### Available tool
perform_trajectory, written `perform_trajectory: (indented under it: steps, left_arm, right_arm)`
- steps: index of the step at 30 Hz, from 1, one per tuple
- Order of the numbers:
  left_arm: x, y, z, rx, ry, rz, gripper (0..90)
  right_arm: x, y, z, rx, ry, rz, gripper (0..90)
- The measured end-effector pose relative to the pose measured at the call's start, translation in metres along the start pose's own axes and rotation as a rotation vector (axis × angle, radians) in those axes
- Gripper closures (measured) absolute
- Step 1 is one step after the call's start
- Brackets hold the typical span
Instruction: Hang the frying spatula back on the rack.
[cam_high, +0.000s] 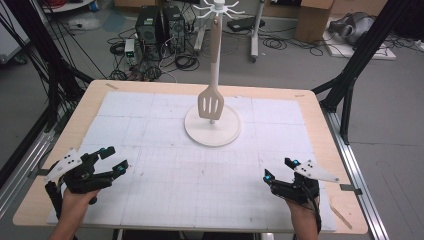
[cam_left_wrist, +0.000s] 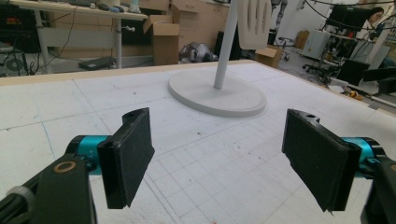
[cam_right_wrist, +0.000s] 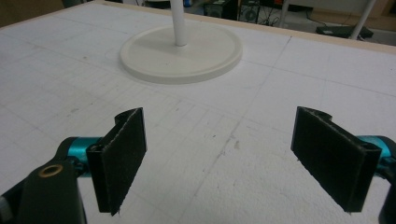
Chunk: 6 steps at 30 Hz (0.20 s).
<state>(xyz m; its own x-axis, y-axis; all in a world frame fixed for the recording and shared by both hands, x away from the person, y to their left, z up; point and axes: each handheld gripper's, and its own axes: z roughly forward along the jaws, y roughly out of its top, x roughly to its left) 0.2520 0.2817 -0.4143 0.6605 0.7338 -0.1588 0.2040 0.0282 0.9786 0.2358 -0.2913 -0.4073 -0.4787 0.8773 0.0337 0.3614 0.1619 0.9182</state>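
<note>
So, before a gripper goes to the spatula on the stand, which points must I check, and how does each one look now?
1. Left gripper open and holding nothing: ok, its jaws stand wide apart.
2. Right gripper open and holding nothing: ok, same.
3. Spatula hangs on the stand, head down, above the round base: ok.
4. Way across the white mat from each gripper to the stand is free: ok.
5. Stand base lies flat on the mat: ok.
6. How the handle sits on the hook at the top: cannot tell, too small in the high view.
</note>
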Motion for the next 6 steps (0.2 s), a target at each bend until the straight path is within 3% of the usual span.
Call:
perform_trajectory:
  steps: [6]
  left_arm:
    - [0.0017,-0.0017,0.0030,0.014,0.007,-0.002,24.5]
  right_arm:
    - [-0.0013,-0.0007,0.0008,0.001,0.001,-0.001,17.1]
